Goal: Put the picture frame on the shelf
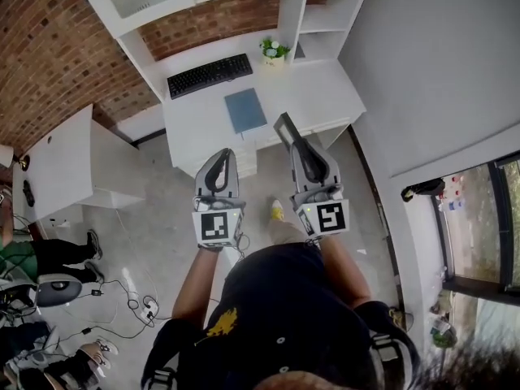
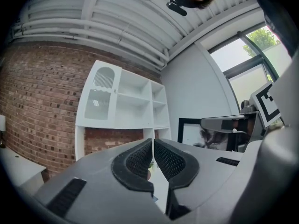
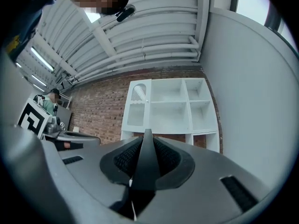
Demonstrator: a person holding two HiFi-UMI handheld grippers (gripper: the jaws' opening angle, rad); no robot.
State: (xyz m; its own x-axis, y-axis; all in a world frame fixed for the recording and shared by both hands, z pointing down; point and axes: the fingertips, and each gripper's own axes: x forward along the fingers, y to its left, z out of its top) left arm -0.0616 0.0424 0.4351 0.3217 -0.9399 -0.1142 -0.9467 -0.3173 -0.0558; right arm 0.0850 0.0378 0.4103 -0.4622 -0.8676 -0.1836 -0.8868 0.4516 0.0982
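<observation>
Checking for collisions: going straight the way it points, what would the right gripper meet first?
Likely the white shelf unit, led by the picture frame in the right gripper; the way looks free, depth unclear.

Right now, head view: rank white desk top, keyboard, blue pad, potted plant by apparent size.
1. white desk top
2. keyboard
3. blue pad, close to the keyboard in area, though shorter
4. potted plant, clearly smallest

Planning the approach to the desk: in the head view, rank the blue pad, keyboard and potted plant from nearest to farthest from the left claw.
1. Blue pad, front middle, just ahead of the left claw.
2. Keyboard, farther back, left.
3. Potted plant, back right corner.
</observation>
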